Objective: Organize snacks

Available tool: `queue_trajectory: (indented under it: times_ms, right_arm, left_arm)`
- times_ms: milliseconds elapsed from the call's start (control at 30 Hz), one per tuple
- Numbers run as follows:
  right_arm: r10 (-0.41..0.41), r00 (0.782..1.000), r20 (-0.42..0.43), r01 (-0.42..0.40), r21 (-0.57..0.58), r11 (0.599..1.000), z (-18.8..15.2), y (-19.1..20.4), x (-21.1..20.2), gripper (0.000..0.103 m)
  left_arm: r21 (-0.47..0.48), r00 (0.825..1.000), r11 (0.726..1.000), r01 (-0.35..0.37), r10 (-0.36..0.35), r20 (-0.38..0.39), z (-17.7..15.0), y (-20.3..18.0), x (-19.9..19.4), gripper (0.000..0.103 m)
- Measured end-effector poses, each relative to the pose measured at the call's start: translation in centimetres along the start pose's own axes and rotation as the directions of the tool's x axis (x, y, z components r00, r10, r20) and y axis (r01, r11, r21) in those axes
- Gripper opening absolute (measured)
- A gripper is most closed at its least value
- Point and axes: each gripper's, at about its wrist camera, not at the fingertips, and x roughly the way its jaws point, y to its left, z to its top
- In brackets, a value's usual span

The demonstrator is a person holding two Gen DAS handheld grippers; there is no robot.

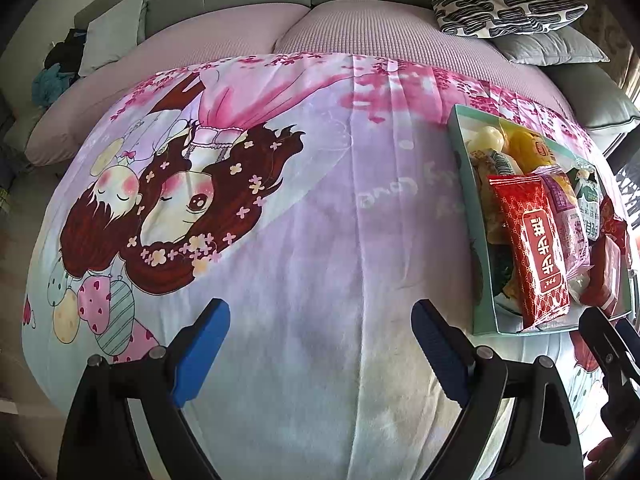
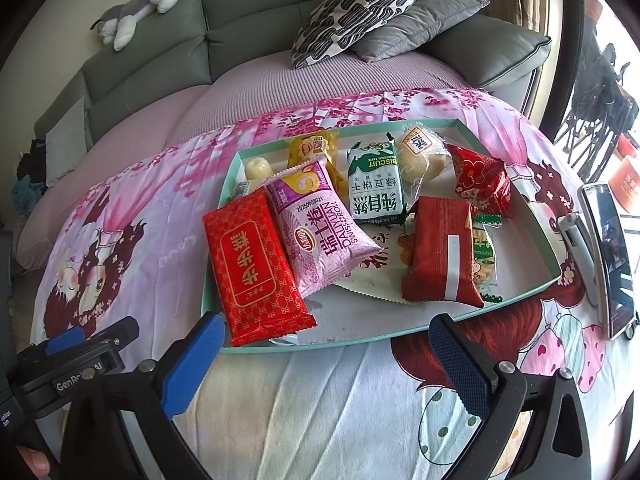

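Both the left hand-held gripper and the right hand-held gripper gape wide, holding nothing.

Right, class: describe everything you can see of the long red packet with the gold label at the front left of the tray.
The red packet is a long, flat, sealed wrapper, glossy like plastic film, with a fine gold lattice pattern and a gold-framed label bearing gold characters. Its ends are crimped and serrated. It lies tilted, its near end over the front rim of the pale green tray, its right edge against the pink packet. In the left wrist view it shows again. No gripper touches it.
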Motion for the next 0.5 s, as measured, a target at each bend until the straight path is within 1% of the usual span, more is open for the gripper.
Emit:
queue_trajectory:
  times_ms: [500]
  right_arm:
    - [-0.015,1.000,-0.007,0.015,0.022,1.000,0.05,-0.61,0.16,0.103]
  left_arm:
    - [-0.014,1.000,1.000,-0.008,0.008,-0.006,-0.12,0.16,0.07,0.092]
